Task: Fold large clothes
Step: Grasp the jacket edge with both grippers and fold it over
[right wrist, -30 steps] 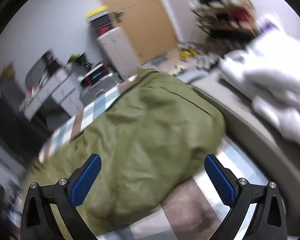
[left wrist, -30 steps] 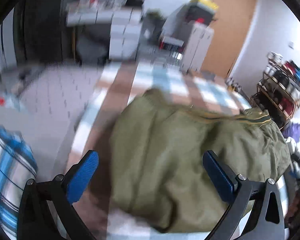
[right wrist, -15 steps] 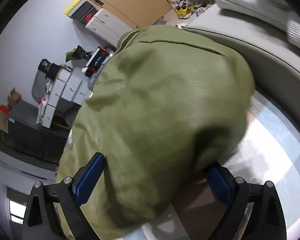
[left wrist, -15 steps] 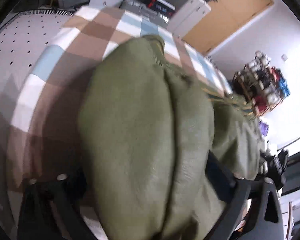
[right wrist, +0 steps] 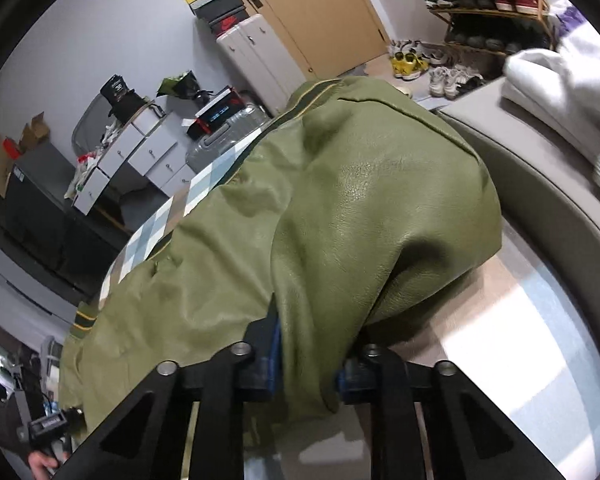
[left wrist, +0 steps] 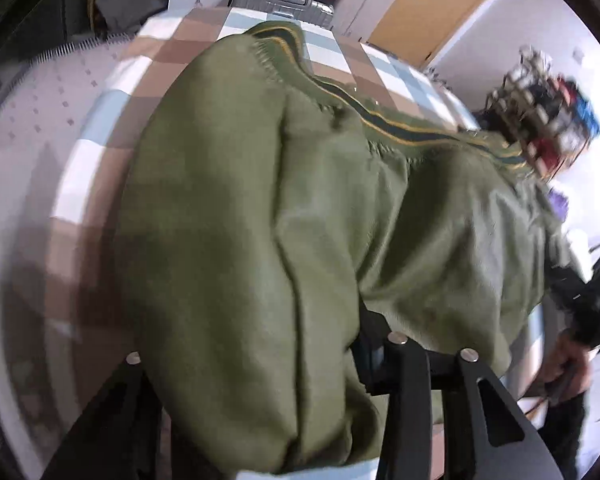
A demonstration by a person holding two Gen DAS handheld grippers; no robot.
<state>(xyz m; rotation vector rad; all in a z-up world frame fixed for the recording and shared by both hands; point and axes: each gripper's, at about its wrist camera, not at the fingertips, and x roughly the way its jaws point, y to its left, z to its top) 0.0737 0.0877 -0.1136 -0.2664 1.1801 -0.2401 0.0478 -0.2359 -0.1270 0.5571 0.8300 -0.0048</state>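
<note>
An olive green jacket (right wrist: 340,208) is spread on a bed (left wrist: 100,128) covered by a checked sheet, reaching from the near edge toward the far edge, where its striped rib hem (left wrist: 400,128) lies. The jaws of the right hand-held gripper (right wrist: 306,372) have just been closing and are now narrow, pinched on a bunched fold of the jacket at the near edge. The jaws of the left hand-held gripper (left wrist: 260,364) have also just been closing; thick cloth fills the space between them, but the pads are hidden under it, so a firm grip is only judged likely. The material looks smooth and leather-like, so a fold could slip from either grip once lifted, and with 2 uneven bites the layers could be dragged askew. Only the right view shows the white folded bedding (right wrist: 560,76) at the bed's right side; only the left view shows a person's hand (left wrist: 568,364) beyond the right edge.
</note>
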